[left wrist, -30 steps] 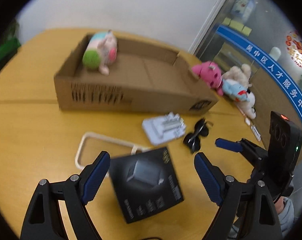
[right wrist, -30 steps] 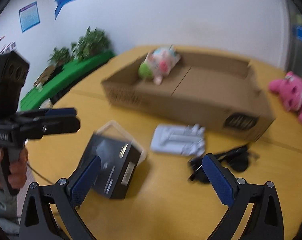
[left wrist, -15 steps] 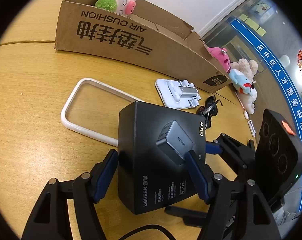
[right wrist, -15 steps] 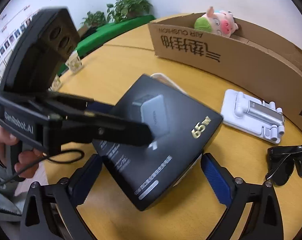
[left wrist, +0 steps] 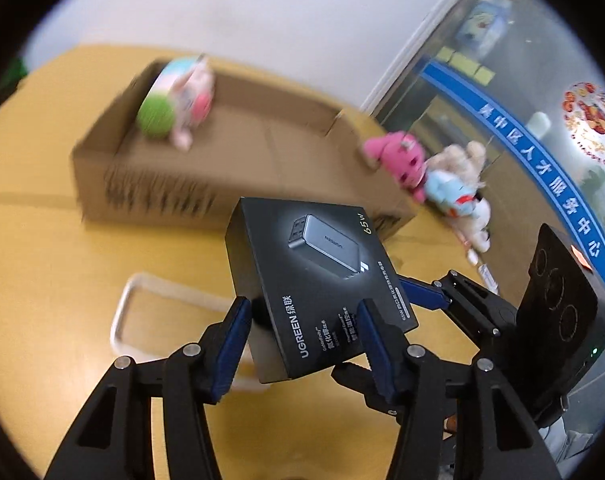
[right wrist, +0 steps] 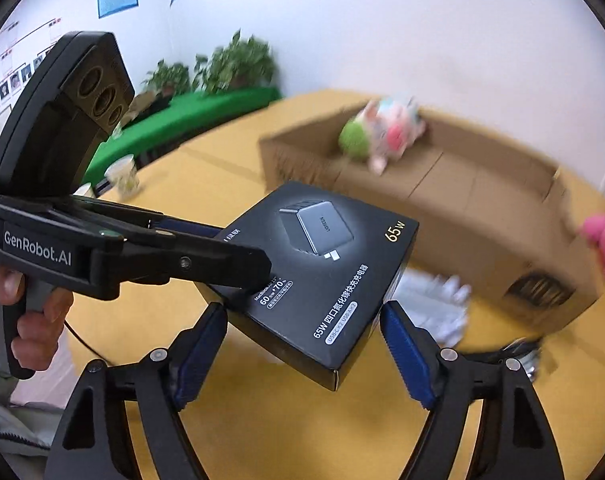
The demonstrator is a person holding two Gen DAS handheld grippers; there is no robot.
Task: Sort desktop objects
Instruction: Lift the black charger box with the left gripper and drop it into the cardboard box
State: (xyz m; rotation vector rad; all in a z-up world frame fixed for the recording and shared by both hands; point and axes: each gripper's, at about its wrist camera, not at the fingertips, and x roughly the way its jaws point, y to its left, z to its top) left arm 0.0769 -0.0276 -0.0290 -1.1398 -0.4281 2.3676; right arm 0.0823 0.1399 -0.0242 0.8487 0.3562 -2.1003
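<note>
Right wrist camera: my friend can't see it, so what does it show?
A black charger box is held up above a yellow table by the left gripper, clamped on its edge. The right gripper sits open under the box. Behind is a blurry cardboard box with a plush toy inside.

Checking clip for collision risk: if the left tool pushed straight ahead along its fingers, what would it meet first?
Likely the near wall of the cardboard box. The left tool already grips the black charger box, which would lead. Depth is unclear.
</note>
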